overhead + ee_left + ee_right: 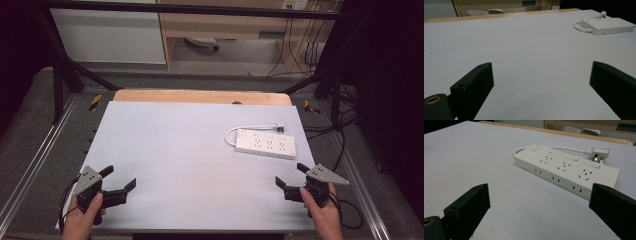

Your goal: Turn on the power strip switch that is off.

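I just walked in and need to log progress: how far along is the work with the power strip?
Nothing looks done yet: the white power strip lies flat on the table, its cord curled behind it and its plug loose. Nothing is in hand: left tongs and right tongs both stand open at the near edge. The right tongs are nearer; reaching and grasping remain.

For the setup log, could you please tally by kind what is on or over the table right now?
Power strip, white, with its cable and plug: 1
Hand-held tools, black, both with jaws apart and holding nothing: 2, the left tool and the right tool
Total: 3
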The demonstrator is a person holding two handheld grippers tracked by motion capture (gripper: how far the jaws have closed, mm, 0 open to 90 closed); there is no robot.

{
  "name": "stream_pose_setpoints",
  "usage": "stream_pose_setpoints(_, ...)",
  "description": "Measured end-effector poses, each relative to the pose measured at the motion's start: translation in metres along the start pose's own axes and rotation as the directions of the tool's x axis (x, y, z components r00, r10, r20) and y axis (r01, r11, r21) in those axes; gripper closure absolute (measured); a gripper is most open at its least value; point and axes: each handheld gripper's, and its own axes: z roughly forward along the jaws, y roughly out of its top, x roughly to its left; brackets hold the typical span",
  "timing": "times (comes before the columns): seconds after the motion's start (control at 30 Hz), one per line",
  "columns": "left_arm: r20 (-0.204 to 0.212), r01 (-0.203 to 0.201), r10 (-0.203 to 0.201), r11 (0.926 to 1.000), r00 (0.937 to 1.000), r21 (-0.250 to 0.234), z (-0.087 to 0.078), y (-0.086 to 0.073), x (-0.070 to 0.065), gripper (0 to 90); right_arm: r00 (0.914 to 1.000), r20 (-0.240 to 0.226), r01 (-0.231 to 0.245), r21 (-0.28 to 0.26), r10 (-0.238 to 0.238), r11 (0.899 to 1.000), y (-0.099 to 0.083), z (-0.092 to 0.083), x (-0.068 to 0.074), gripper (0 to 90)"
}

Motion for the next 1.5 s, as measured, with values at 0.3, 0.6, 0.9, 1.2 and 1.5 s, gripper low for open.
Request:
stream_pose_setpoints(0.3,-0.003,-0.002,0.002,1.0,1.0,0.005,-0.001,-0.001,0.002,5.5,0.9995,-0.024,-0.023,-0.017,0.022,1.0,0.009,-0.004,0.001,3.6)
stream_pose_setpoints(0.6,0.004,-0.01,0.01,0.9998,0.9999,0.019,0.0,-0.002,0.001,5.6,0.9999,0.004,-0.017,-0.012,0.017,1.0,0.036,-0.01,0.001,3.2)
stream_pose_setpoints(0.9,0.002,-0.007,0.007,0.9997,1.0,0.024,0.001,-0.003,0.001,5.6,0.9994,-0.036,-0.003,0.003,0.004,1.0,0.053,-0.001,0.005,2.3)
stream_pose_setpoints(1.2,0.005,-0.003,0.003,0.9996,1.0,0.029,0.001,-0.004,0.001,5.6,0.9987,-0.048,0.015,-0.011,-0.016,1.0,0.07,0.006,0.013,3.2)
stream_pose_setpoints(1.5,0.011,-0.006,0.005,0.9993,0.9999,0.037,0.002,-0.004,0.001,5.6,0.9981,-0.06,-0.012,-0.016,0.011,1.0,0.085,0.009,0.015,4.8)
